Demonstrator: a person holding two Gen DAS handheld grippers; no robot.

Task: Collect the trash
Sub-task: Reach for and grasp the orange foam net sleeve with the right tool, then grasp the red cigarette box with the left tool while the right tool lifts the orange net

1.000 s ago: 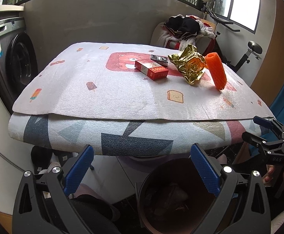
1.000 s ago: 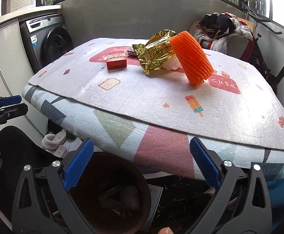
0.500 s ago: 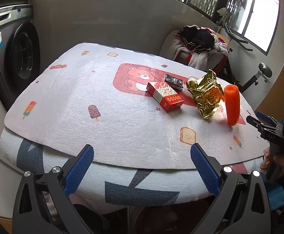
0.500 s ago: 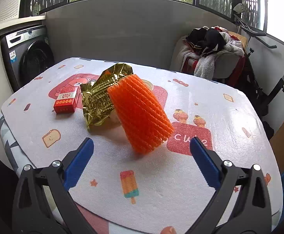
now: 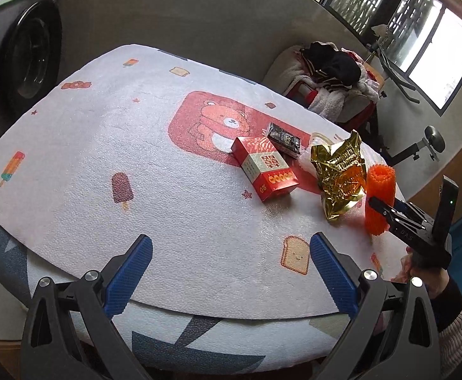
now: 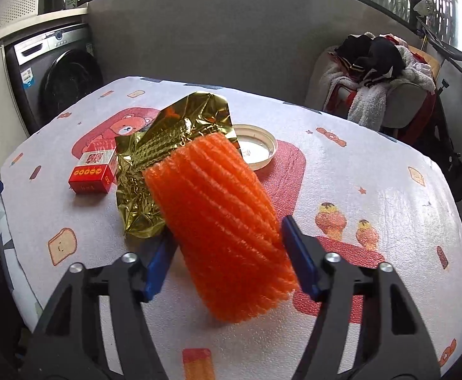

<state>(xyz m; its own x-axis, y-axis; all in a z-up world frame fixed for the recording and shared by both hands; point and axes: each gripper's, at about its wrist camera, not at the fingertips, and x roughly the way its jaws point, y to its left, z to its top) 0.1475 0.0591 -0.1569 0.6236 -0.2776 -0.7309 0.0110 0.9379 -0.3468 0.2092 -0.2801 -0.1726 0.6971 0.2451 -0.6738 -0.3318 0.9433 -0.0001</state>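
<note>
An orange foam net sleeve [image 6: 218, 221] stands tilted on the table mat, leaning on a crumpled gold foil wrapper [image 6: 167, 158]. My right gripper [image 6: 227, 258] has its blue fingers on both sides of the sleeve, touching or nearly touching it; I cannot tell whether they press it. A red cigarette box [image 5: 264, 167] and a small black packet [image 5: 284, 140] lie left of the foil. My left gripper [image 5: 231, 274] is open and empty above the table's near edge. The right gripper also shows in the left wrist view [image 5: 389, 213] at the sleeve [image 5: 379, 202].
A white round lid [image 6: 254, 150] lies behind the foil. A cartoon-print foam mat [image 5: 104, 158] covers the table. A washing machine [image 6: 63, 76] stands at the left, a chair piled with clothes [image 6: 376, 76] at the back right.
Both grippers rose from the bin below the table edge to above the table. The right gripper moved forward around the orange sleeve and its fingers narrowed.
</note>
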